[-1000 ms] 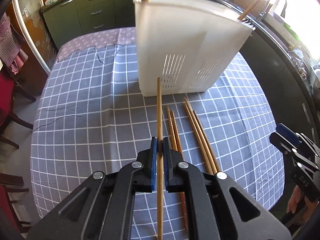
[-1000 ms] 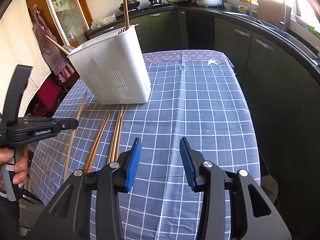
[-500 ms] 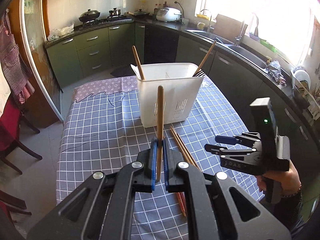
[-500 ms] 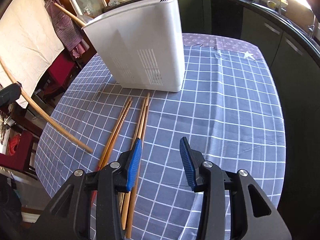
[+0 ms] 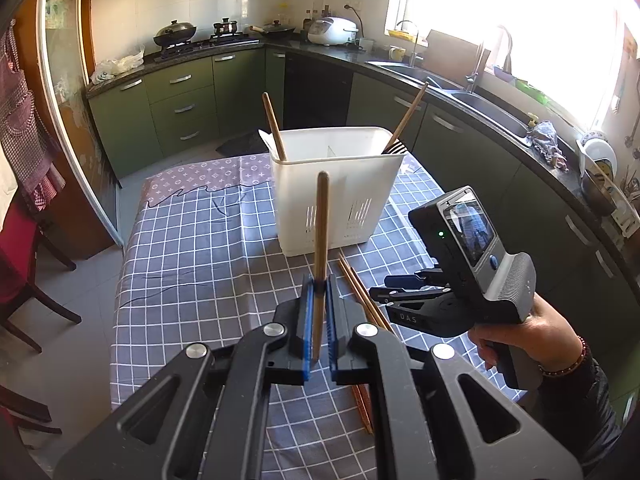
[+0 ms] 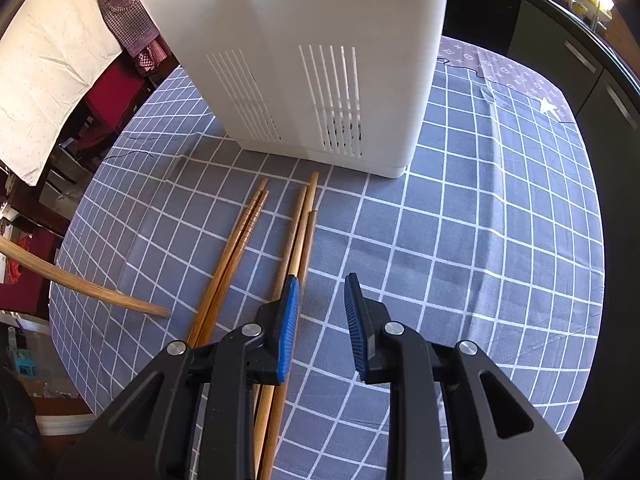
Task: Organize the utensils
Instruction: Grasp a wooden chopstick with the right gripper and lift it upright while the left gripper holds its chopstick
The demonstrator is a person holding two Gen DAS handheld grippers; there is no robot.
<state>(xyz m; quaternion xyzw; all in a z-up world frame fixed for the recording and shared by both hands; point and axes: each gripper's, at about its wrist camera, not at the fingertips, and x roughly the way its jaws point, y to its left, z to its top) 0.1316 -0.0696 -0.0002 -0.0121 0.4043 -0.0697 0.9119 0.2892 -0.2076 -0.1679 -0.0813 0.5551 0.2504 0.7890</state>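
The left gripper [image 5: 318, 312] sits at the lower centre of the left wrist view, its blue pads clamped tight on a single wooden chopstick [image 5: 321, 236] that stands nearly upright, its tip reaching up in front of the white utensil holder [image 5: 336, 196]. That holder stands on the blue checked tablecloth [image 5: 192, 248] in the middle of the frame, with two wooden handles [image 5: 273, 126] leaning out of its top, one at the left corner and one at the right.

At the right of that frame a hand [image 5: 532, 336] holds the right gripper [image 5: 380, 286] low over the cloth, beside the chopsticks lying there.

In the right wrist view the right gripper [image 6: 322, 296] fills the bottom centre, jaws closing but with a clear gap and only bare cloth between the pads. Its left pad hangs over the loose chopsticks [image 6: 298, 236] (about five, in two bundles) that lie on the tablecloth [image 6: 480, 240] and point toward the holder [image 6: 304, 60] at the top of the frame. The held chopstick [image 6: 80, 284] enters from the left edge.
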